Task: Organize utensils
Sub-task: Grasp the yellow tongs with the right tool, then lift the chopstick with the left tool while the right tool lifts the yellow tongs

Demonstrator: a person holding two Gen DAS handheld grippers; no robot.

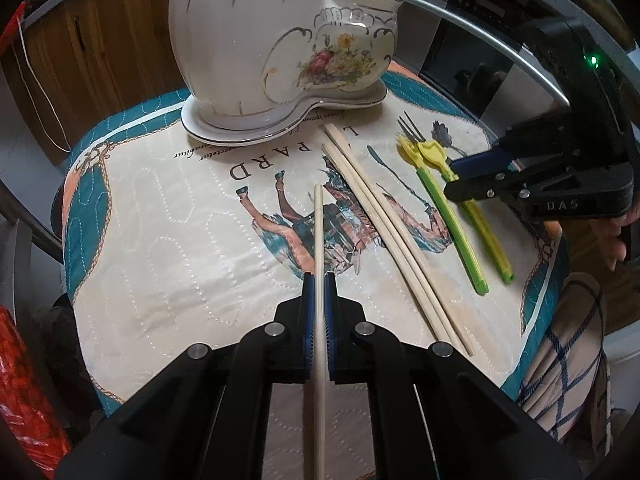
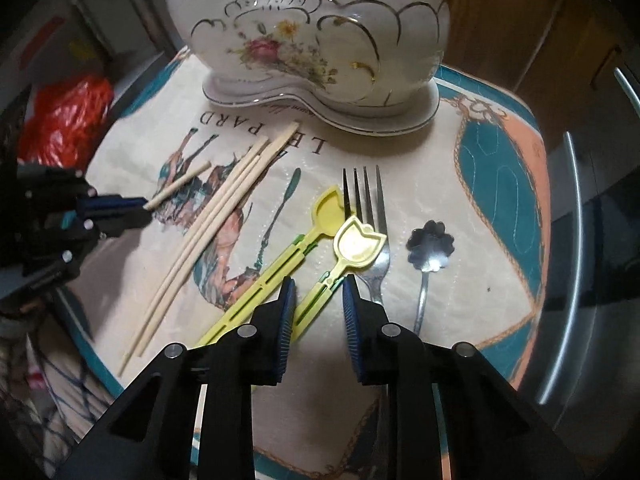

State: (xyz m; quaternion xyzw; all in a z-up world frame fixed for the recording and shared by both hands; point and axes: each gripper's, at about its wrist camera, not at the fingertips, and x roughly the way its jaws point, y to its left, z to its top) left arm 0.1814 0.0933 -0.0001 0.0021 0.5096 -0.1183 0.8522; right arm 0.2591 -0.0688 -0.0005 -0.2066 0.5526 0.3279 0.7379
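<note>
The left gripper (image 1: pixel 319 280) is shut on one chopstick (image 1: pixel 318 232), which points straight ahead at the flowered holder (image 1: pixel 256 40). The right gripper (image 2: pixel 318 284) is open over the yellow spoons (image 2: pixel 358 246), probably not touching.

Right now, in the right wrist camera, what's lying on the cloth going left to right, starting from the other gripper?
left gripper shut on a single chopstick → loose chopsticks → two yellow-green plastic utensils → metal fork → flower-shaped spoon
</note>
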